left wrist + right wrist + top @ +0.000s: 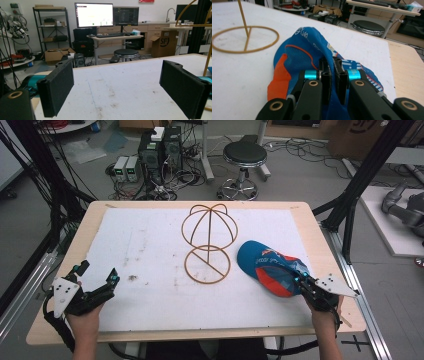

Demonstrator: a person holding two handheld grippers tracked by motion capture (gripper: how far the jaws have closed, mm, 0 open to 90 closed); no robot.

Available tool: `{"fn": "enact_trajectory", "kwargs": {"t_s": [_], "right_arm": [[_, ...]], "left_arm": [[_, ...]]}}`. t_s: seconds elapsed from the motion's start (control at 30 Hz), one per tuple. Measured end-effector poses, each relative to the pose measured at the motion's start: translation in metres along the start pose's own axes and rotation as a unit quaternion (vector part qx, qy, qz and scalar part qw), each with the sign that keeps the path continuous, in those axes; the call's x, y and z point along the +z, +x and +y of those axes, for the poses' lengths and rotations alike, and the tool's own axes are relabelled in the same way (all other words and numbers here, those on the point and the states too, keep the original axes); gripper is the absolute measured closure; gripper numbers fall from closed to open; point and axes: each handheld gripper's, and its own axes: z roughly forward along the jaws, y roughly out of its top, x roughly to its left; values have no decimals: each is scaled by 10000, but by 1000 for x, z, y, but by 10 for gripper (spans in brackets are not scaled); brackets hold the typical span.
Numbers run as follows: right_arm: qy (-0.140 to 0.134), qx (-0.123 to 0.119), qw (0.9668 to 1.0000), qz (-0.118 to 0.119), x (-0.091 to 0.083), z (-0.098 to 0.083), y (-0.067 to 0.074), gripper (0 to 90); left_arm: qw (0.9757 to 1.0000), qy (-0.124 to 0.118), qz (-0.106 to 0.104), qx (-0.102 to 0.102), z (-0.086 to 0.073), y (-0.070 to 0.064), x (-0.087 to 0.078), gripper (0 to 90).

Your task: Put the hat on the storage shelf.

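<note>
A blue and orange mesh cap [270, 265] lies on the white mat at the right, beside a brass-coloured wire hat stand [207, 242] in the middle. My right gripper [301, 281] is shut on the cap's near edge. In the right gripper view the two black jaws pinch a fold of the blue cap [304, 50] fabric at my right gripper [332, 72]. The stand's ring base [245, 40] lies to the left there. My left gripper [97, 274] rests at the table's near left, open with nothing between its fingers [58, 86].
The white mat [150, 250] covers most of the wooden table [320, 250]. Behind the table stand a black stool [244, 157], power units and loose cables on the floor. Black frame posts rise at both sides.
</note>
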Motion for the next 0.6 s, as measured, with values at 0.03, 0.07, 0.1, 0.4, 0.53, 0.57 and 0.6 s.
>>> {"fn": "enact_trajectory", "kwargs": {"t_s": [0.03,0.07,0.1,0.4,0.53,0.57,0.6], "right_arm": [[-102,142,9998,59,-1,1,-2,881],[-102,142,9998,59,-1,1,-2,881],[-159,230,9996,40,-2,2,-2,881],[-918,846,9921,78,-16,12,-8,886],[-1174,1005,9879,107,-20,17,-9,887],[-1174,1005,9879,107,-20,17,-9,887],[-1250,999,9871,106,-22,19,-9,887]], "left_arm": [[10000,-3,2,-1,0,0,0,125],[10000,-1,-1,-2,0,0,0,125],[10000,-1,-3,-4,0,0,0,125],[10000,17,-1,15,-1,0,1,126],[10000,22,-7,11,-1,0,1,126],[10000,25,-8,12,-1,0,1,126],[10000,25,-10,8,-1,-1,1,126]]}}
